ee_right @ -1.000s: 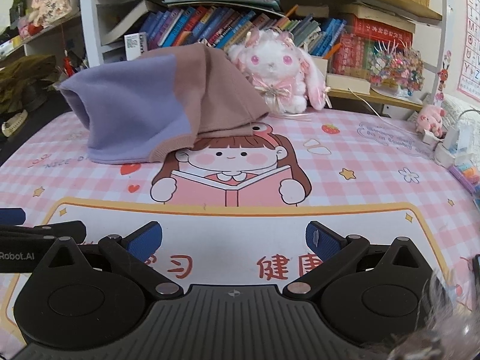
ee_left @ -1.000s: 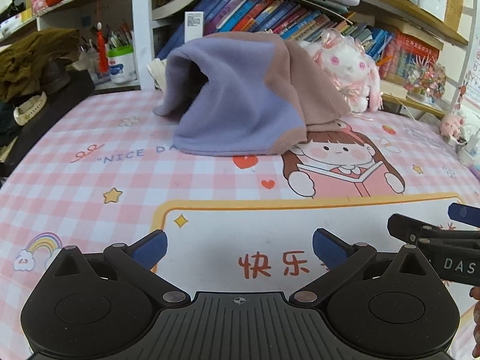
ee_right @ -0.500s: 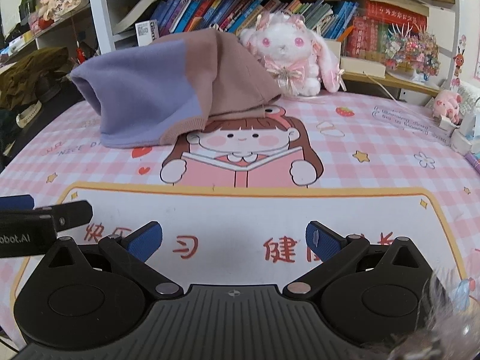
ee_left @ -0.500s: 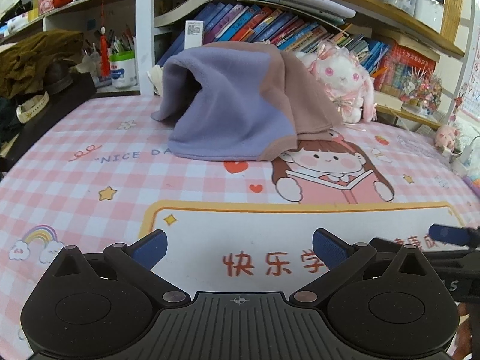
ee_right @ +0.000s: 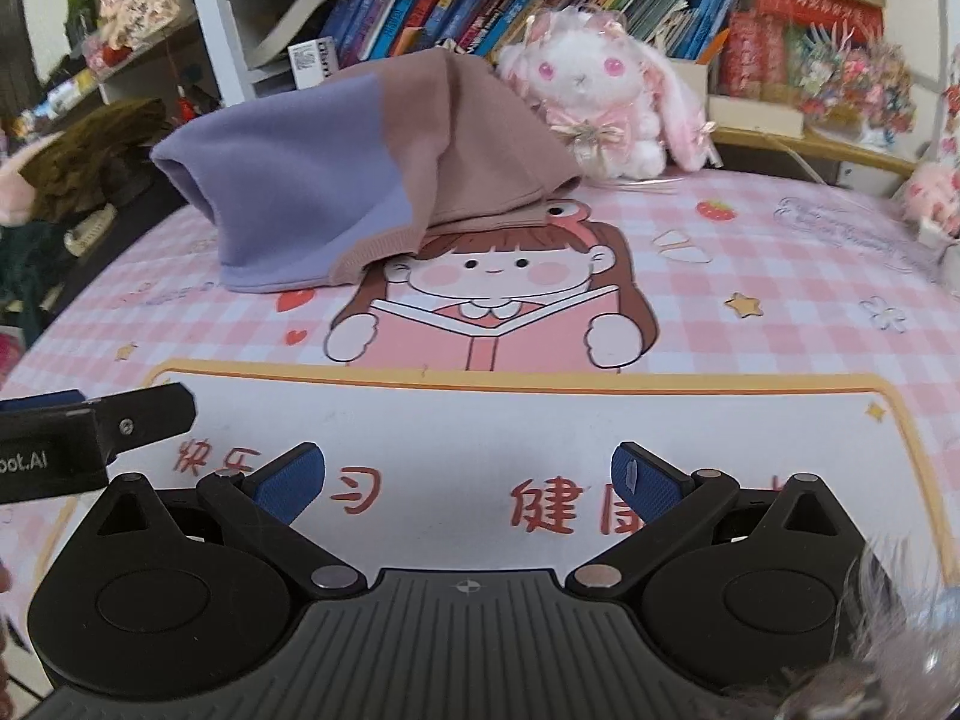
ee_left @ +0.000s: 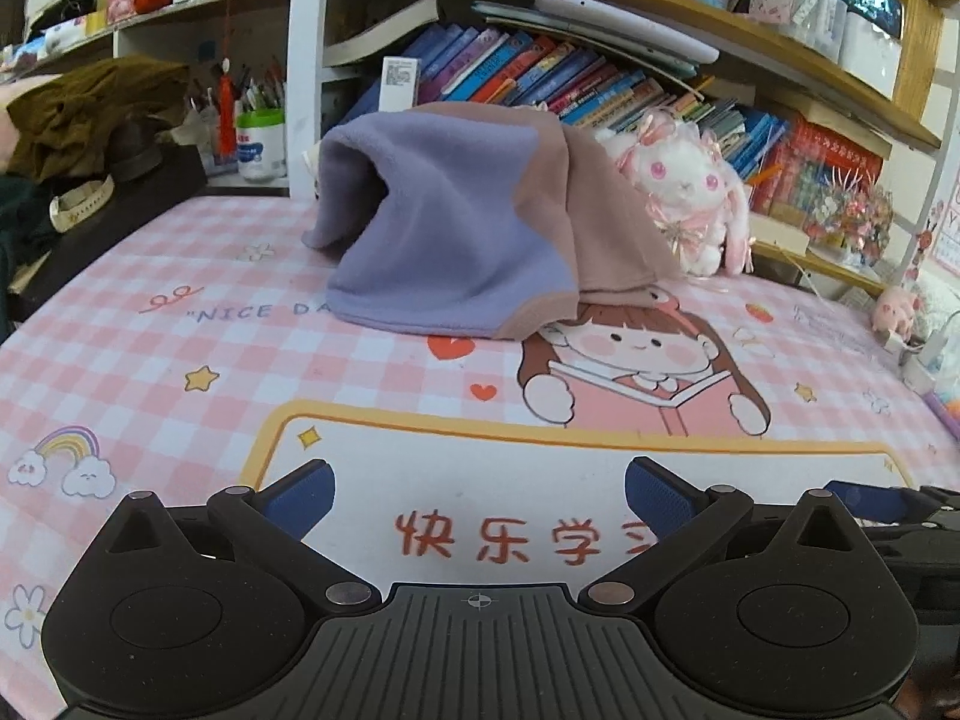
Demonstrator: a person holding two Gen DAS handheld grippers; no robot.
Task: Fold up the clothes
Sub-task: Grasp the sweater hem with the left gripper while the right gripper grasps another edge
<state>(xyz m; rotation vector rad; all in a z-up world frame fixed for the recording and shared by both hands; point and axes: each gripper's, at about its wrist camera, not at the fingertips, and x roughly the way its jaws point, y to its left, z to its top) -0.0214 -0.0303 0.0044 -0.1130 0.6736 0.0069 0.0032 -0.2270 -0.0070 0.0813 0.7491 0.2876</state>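
Progress: The fold appears not yet begun. The sweater [ee_left: 462,228], purple and dusty brown, sits in a loose heap at the far side of the bench [ee_left: 180,372], humped up rather than laid flat, with no tidy crease to be seen.
Left to do: By the look of it, everything: reach the sweater, spread it flat, then fold it.
Left hand-held gripper [ee_left: 477,495]: Fingers spread wide with nothing between them, hovering over the white printed panel of the bench cover, well short of the sweater.
Right hand-held gripper [ee_right: 468,480]: Likewise spread and holding nothing, near the same white panel, alongside its partner, well apart from the sweater.
Where the sweater lies: Its lower hem rests on the pink checked cover just above the cartoon girl [ee_right: 492,294] printed there; its top leans back toward the bookshelf [ee_left: 600,78].
Beside the sweater: A white and pink plush rabbit [ee_right: 600,96] stands just to its right, close to or touching the brown part; contact cannot be judged.
Behind the sweater: Rows of books and a cup of pens [ee_left: 259,138] crowd the shelves.
Left of the sweater: A dark pile of other clothes [ee_left: 90,114] sits off the bench's edge.
In the way: Nothing lies between the grippers and the sweater; the rabbit is the likeliest thing to be knocked once the cloth is spread.
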